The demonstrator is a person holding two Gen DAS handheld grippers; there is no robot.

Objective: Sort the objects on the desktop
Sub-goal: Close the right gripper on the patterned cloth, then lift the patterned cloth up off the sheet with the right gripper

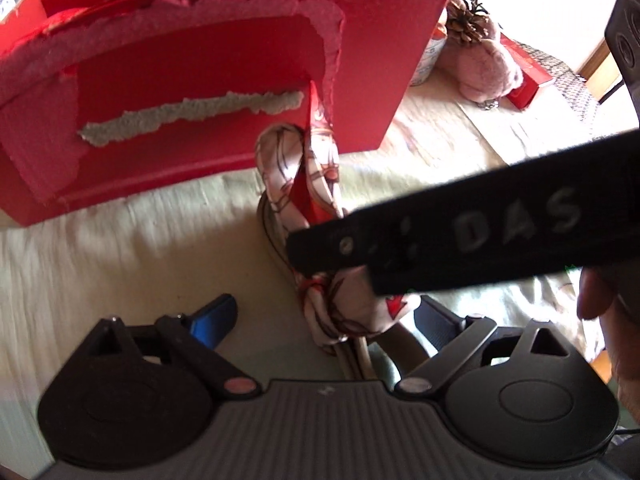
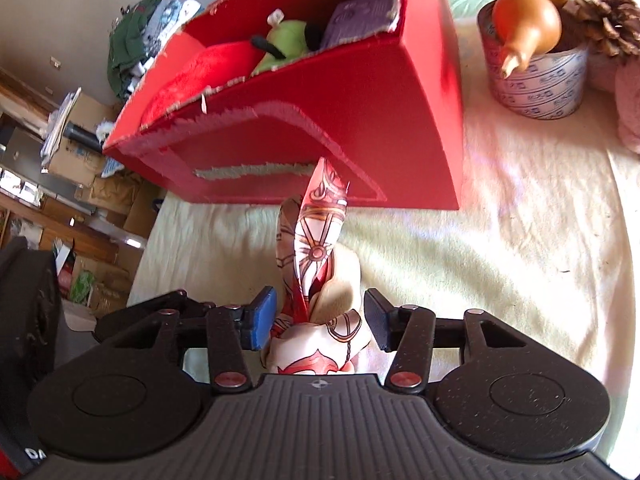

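A knotted red-and-cream patterned scarf lies on the cream cloth in front of a torn red cardboard box. In the right wrist view the scarf stands between my right gripper's two pads, which are apart and do not press it. The box holds a red plush, a green plush and a purple packet. My left gripper is open around the scarf's near end. The right gripper's black body crosses the left wrist view above the scarf.
A patterned tin with an orange gourd and a pine cone stands right of the box. A pink plush and a small red carton lie beside it. Cardboard boxes and clutter sit beyond the left edge.
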